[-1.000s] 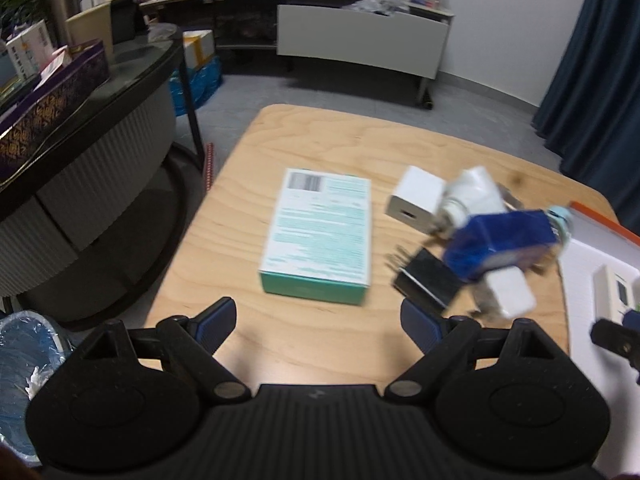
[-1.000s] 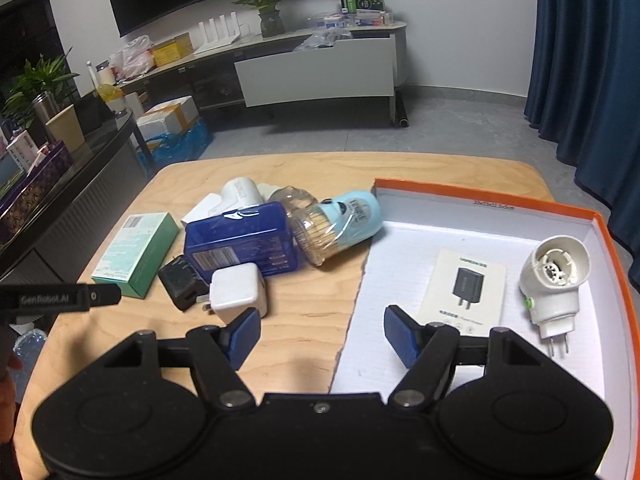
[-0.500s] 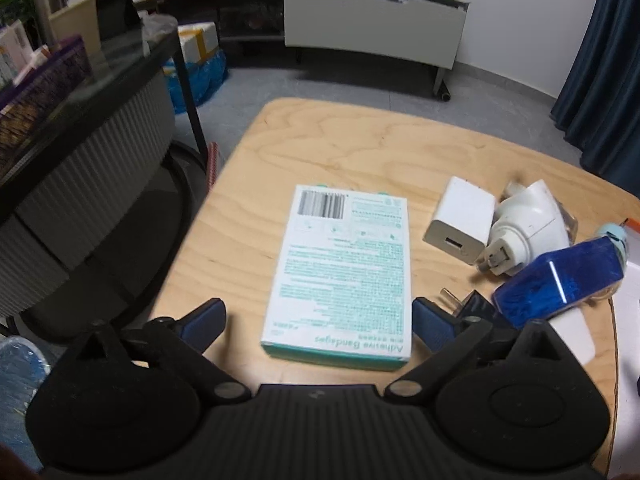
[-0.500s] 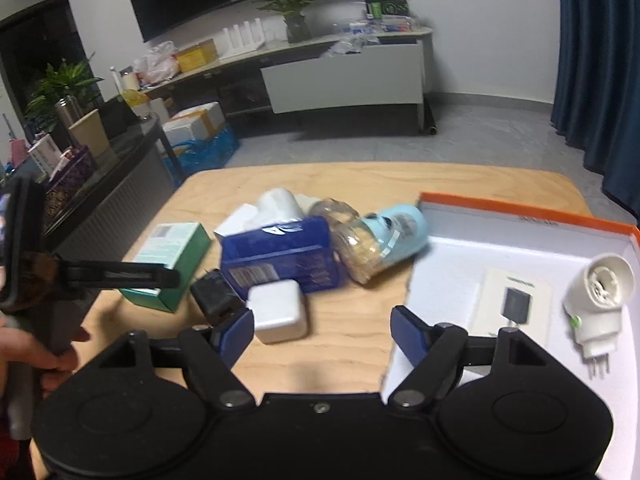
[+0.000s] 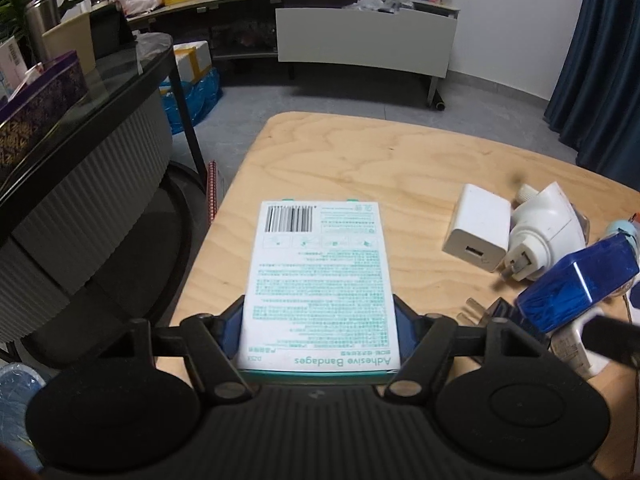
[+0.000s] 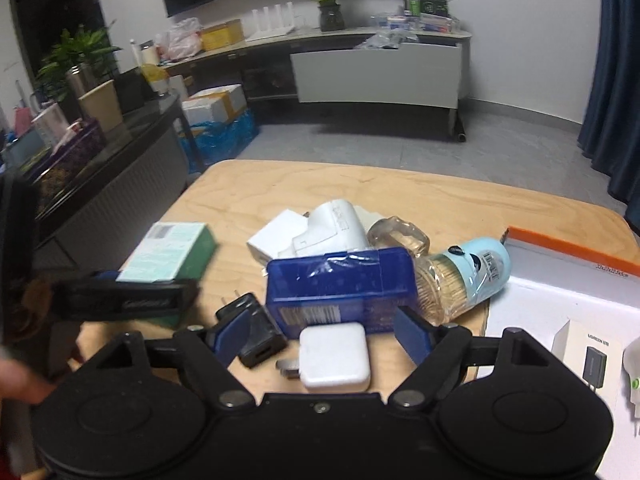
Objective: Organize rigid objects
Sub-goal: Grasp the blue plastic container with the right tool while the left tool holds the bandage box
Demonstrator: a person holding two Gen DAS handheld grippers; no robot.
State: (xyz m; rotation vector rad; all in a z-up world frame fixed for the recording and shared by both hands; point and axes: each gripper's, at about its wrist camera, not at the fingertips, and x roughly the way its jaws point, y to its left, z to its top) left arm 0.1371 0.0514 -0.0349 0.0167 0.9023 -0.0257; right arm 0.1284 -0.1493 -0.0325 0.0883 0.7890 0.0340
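On the wooden surface, left tongs just closed onto bandage box; right tongs spread wide, opening further, over white charger.

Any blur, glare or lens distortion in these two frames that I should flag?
Left wrist: mostly sharp, print on the bandage box readable; fisheye bends the table edge. Right wrist: soft overall, the left gripper smeared at the left edge, mild sheen on the blue box. Dim indoor light in both views.

right hand-held gripper: jaws wide, just opening, white charger between, untouched | blue box behind | black adapter by left finger | tabletop
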